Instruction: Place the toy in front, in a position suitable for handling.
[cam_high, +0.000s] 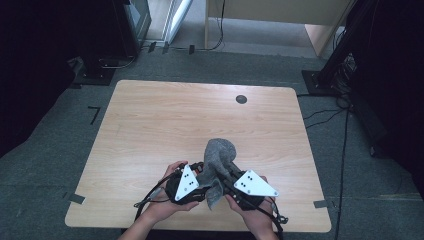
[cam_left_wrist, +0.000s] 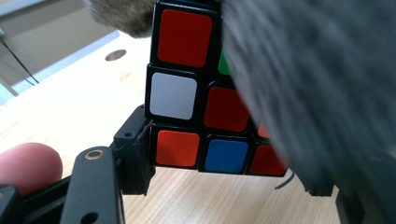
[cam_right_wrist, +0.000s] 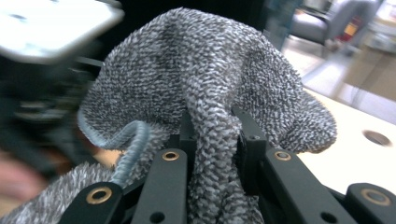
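A grey terry cloth (cam_high: 220, 152) is bunched up over the near middle of the table, between my two grippers. In the left gripper view a puzzle cube (cam_left_wrist: 196, 93) with red, white, blue and green stickers sits between the jaws of my left gripper (cam_left_wrist: 224, 175), which is shut on it. The cloth (cam_left_wrist: 317, 84) covers the cube's right side and hides the right jaw. My right gripper (cam_right_wrist: 212, 140) is shut on a fold of the cloth (cam_right_wrist: 205, 79). In the high view the left gripper (cam_high: 200, 172) and right gripper (cam_high: 226, 174) nearly meet under the cloth.
The wooden table (cam_high: 150, 125) has a round cable hole (cam_high: 241, 99) at the back right. Grey carpet surrounds it, with a black stand (cam_high: 100, 65) at the back left and cables (cam_high: 325, 117) on the right. A person's hands (cam_high: 165, 205) hold both grippers near the front edge.
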